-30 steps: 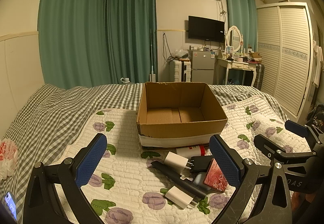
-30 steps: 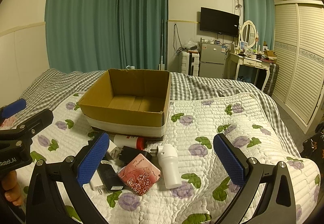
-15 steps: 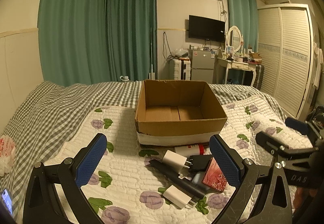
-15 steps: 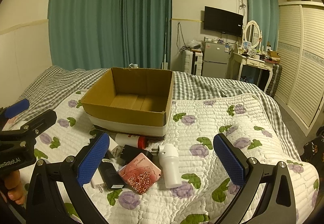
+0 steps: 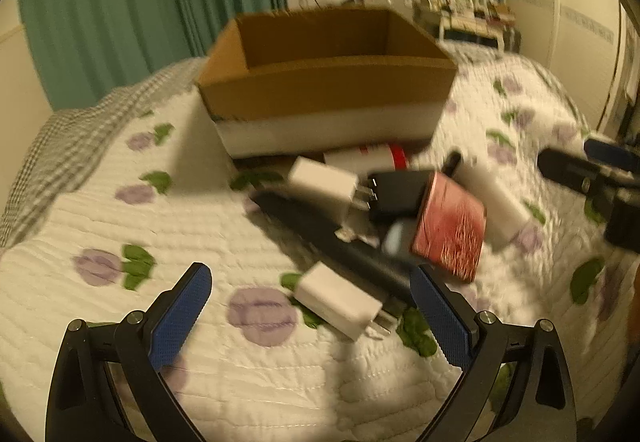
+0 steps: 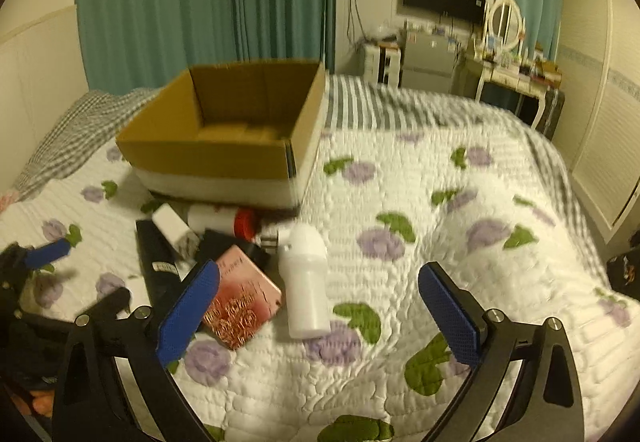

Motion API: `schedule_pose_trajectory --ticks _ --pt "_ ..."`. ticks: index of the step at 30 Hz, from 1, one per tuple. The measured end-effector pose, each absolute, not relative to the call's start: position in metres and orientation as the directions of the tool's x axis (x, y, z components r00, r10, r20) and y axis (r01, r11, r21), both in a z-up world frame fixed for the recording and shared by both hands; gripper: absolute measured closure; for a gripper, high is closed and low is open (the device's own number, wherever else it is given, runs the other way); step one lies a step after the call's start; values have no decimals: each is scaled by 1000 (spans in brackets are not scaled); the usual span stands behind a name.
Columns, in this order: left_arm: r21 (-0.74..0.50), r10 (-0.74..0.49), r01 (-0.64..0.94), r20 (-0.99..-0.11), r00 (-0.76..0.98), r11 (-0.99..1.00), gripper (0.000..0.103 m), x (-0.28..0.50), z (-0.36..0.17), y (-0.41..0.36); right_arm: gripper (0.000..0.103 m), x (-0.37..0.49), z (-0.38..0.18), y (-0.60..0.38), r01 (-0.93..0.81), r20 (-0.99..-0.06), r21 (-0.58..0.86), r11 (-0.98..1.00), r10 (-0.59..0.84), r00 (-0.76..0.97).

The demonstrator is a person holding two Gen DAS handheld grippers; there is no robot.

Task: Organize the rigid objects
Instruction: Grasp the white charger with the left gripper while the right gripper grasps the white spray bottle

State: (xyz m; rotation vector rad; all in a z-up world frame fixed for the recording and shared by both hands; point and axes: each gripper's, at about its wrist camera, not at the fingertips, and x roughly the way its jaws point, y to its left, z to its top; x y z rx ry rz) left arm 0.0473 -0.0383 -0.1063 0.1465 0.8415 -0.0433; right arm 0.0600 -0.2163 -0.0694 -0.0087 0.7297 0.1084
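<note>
An open cardboard box [image 5: 320, 82] sits on the bed; it also shows in the right wrist view [image 6: 224, 150]. In front of it lies a pile: a white charger [image 5: 340, 300], a second white charger [image 5: 324, 184], a black adapter [image 5: 396, 194], a long black bar [image 5: 332, 242], a pink patterned case [image 5: 450, 226] [image 6: 240, 302], a white bottle with a red cap [image 5: 364, 158] [image 6: 220, 220] and a white cylinder device [image 6: 304, 278]. My left gripper [image 5: 312, 318] is open just above the near white charger. My right gripper [image 6: 320, 318] is open over the white cylinder.
The quilt with purple flowers [image 6: 440, 242] covers the bed. A checked sheet [image 5: 60, 154] lies at the left. A dressing table [image 6: 516, 78] and a wardrobe [image 6: 600, 122] stand at the right. Green curtains [image 6: 200, 2] hang behind.
Both grippers have dropped and moved forward toward the pile, so the objects look much larger. The left one now straddles the near white charger. Both stay open.
</note>
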Motion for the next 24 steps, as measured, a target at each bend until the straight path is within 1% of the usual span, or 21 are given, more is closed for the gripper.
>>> schedule_pose_trajectory --ticks 5,11,15,20,24 --pt "129 16 142 -792 611 981 3 54 -128 -45 3 65 -77 -223 -104 -689 70 992 124 714" --pt "49 -57 173 -827 559 984 3 59 -131 -34 3 67 -81 -225 -114 -704 98 989 150 695" --pt "48 -63 191 -842 536 980 3 58 -131 -32 3 68 -81 -229 -113 -706 119 986 164 689" --pt "66 -65 225 -847 527 972 3 62 -136 -39 3 70 -84 -226 -117 -715 113 987 163 680" --pt "49 -110 278 -843 526 959 4 66 -138 -45 3 70 -87 -222 -123 -722 96 988 154 674"
